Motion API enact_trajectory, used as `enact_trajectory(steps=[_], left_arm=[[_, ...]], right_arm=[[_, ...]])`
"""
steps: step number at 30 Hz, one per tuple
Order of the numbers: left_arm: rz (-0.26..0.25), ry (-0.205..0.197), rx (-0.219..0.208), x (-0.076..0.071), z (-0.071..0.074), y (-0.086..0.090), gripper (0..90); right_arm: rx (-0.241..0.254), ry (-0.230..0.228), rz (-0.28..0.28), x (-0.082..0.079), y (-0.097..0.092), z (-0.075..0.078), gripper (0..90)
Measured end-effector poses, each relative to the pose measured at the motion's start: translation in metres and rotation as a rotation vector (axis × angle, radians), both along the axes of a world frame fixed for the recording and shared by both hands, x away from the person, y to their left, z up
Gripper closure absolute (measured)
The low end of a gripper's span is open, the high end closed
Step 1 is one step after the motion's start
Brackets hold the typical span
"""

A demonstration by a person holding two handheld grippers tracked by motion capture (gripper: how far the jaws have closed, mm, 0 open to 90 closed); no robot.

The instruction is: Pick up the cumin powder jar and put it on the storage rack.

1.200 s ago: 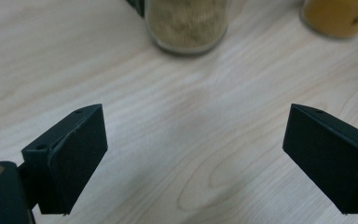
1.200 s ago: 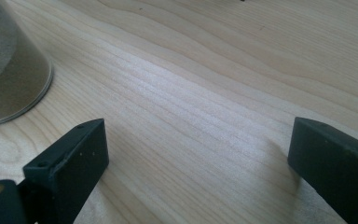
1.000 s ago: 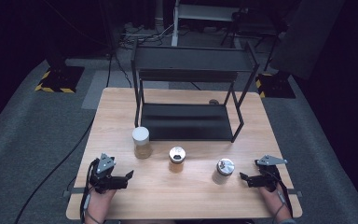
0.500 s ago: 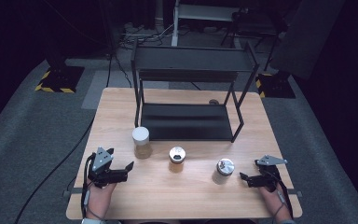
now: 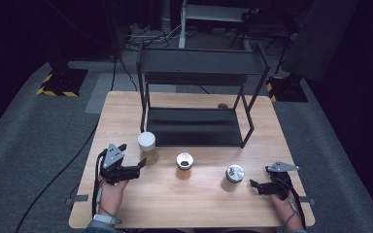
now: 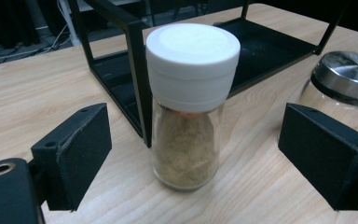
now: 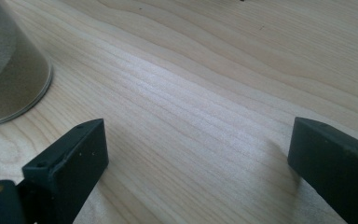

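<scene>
Left gripper (image 5: 138,165) level, aimed at white-capped jar (image 6: 189,105), jaws closing.

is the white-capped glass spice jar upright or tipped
Upright: the white-capped glass spice jar stands on its base on the light wooden table, cap on top.

Bare worktop (image 5: 141,204) is lying open along the near edge and between the three jars. The white-capped jar (image 6: 189,107) is standing just in front of the black rack's (image 5: 199,97) front left post, which is blocking any pass behind it. The left gripper's (image 5: 138,166) fingers (image 6: 74,154), having just been closing, are flanking this jar with room on both sides. The steel-lidded jar (image 5: 232,177) is standing near the right gripper (image 5: 253,185).
</scene>
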State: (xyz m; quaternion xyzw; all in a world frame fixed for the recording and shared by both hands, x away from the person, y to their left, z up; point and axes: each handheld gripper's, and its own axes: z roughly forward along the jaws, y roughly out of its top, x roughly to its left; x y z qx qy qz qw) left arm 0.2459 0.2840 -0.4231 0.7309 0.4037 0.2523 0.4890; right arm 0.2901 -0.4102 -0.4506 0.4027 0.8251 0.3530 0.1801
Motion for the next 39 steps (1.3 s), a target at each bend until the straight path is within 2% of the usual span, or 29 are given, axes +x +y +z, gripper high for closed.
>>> enact_trajectory(steps=[9, 23, 27, 39], left_arm=[[-0.012, -0.019, 0.003, 0.013, -0.002, -0.004, 13.3], [-0.045, 0.000, 0.001, 0.041, -0.006, -0.015, 18.9], [-0.055, -0.016, 0.007, 0.044, -0.007, -0.019, 23.4], [-0.066, -0.014, 0.001, 0.054, -0.011, -0.019, 30.2]], right_arm=[[0.000, 0.001, -0.003, 0.000, 0.000, 0.000, 4.2], [0.000, 0.001, -0.003, 0.000, 0.000, 0.000, 4.2], [-0.001, 0.001, -0.003, 0.000, 0.000, 0.000, 4.2], [0.000, 0.001, -0.003, 0.000, 0.000, 0.000, 4.2]])
